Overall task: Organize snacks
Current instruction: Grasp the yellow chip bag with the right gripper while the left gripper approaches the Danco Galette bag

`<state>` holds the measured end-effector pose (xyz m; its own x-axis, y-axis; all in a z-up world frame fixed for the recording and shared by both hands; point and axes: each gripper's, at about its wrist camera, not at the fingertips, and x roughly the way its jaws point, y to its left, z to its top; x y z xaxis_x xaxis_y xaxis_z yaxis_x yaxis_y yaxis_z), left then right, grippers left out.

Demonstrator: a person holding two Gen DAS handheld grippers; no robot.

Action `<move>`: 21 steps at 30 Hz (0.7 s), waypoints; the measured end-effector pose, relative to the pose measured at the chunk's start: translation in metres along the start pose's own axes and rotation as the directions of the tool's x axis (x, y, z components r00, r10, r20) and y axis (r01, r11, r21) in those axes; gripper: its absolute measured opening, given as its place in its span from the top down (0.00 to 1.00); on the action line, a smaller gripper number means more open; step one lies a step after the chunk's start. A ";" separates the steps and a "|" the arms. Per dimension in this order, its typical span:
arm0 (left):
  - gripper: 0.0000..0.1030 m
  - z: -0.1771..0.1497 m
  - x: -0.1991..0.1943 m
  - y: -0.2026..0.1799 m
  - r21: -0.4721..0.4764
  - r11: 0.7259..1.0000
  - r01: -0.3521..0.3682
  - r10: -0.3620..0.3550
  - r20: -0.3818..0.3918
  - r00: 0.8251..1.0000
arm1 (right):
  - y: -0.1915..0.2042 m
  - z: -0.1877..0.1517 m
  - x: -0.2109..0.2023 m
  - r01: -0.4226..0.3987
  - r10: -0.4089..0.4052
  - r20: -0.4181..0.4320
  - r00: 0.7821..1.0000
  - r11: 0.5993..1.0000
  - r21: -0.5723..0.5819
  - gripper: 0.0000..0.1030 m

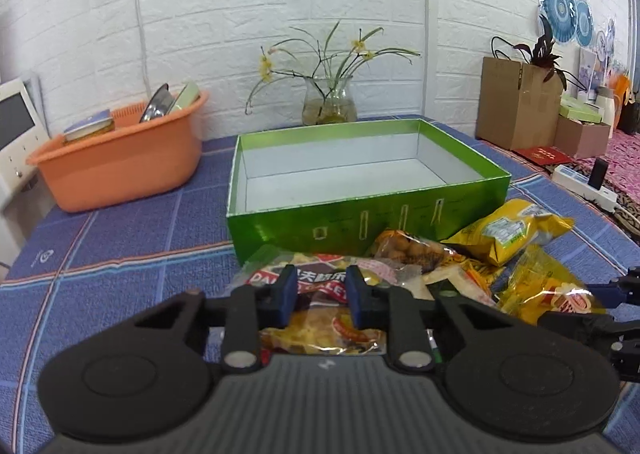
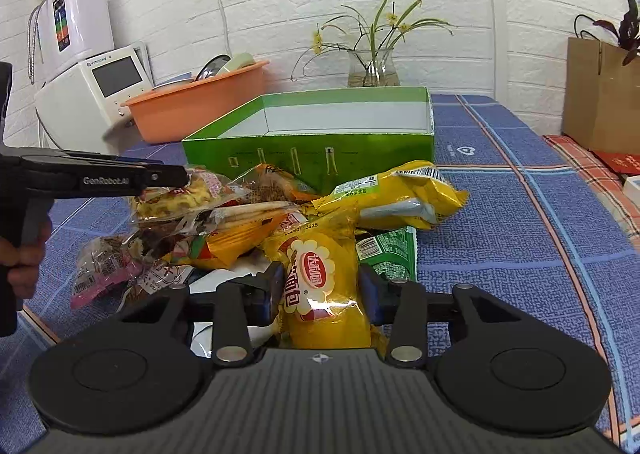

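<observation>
A green box (image 1: pixel 360 220) with a white empty inside stands on the blue checked cloth; it also shows in the right wrist view (image 2: pixel 308 150). A pile of snack packets (image 1: pixel 440 262) lies in front of it. My left gripper (image 1: pixel 321 296) is open above a clear packet with a red label (image 1: pixel 320 328). My right gripper (image 2: pixel 322 294) has its jaws on both sides of a yellow bread packet (image 2: pixel 320 286), touching it. A yellow chip bag (image 2: pixel 400 194) lies behind it. The left gripper also shows in the right wrist view (image 2: pixel 176 178), over the pile's left side.
An orange basin (image 1: pixel 120 162) with dishes stands left of the box. A glass vase with flowers (image 1: pixel 328 102) stands behind the box. Cardboard boxes (image 1: pixel 516 102) and a power strip (image 1: pixel 584 186) are at the right. A white appliance (image 2: pixel 104 86) is at the far left.
</observation>
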<state>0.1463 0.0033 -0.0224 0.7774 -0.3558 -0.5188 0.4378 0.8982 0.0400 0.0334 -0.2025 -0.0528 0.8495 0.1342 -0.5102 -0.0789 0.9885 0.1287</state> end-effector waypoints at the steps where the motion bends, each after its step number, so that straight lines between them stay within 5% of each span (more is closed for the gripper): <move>1: 0.76 -0.002 -0.002 0.000 0.003 1.000 -0.010 0.010 0.010 1.000 | 0.001 0.000 -0.003 0.001 -0.001 0.006 1.000 1.000 -0.004 0.33; 2: 0.70 -0.005 -0.004 -0.002 0.006 0.999 -0.033 0.032 0.022 0.999 | 0.002 0.000 -0.006 0.005 -0.005 0.012 1.000 1.000 -0.008 0.33; 4: 0.08 -0.008 -0.007 -0.005 0.028 0.997 -0.076 0.075 0.027 0.997 | 0.004 -0.002 -0.012 0.012 -0.012 0.026 1.000 1.000 -0.018 0.32; 5: 0.01 -0.010 -0.010 -0.006 0.046 0.994 -0.094 0.092 0.053 0.994 | 0.004 -0.002 -0.015 0.012 -0.011 0.033 0.999 1.000 -0.020 0.32; 9: 0.00 -0.010 -0.019 -0.007 0.061 0.994 -0.085 0.080 0.085 0.993 | 0.004 -0.002 -0.022 0.014 -0.012 0.058 0.998 1.000 -0.017 0.32; 14: 0.00 0.000 0.004 0.004 -0.097 0.982 -0.164 0.161 -0.046 0.986 | 0.003 -0.002 -0.021 0.002 -0.001 0.063 0.998 1.000 -0.016 0.32; 16: 0.00 0.004 0.018 0.003 -0.070 0.981 -0.181 0.175 -0.080 0.981 | 0.002 -0.002 -0.021 -0.005 0.006 0.063 0.998 1.000 -0.009 0.32; 21: 0.00 0.012 0.038 -0.004 0.068 0.996 -0.061 0.071 -0.152 0.986 | -0.005 -0.002 -0.021 -0.014 0.012 0.066 0.998 1.000 0.022 0.32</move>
<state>0.1791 -0.0172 -0.0317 0.7291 -0.2477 -0.6380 0.4191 0.8986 0.1300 0.0146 -0.2103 -0.0444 0.8811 0.1413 -0.4514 -0.0790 0.9849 0.1541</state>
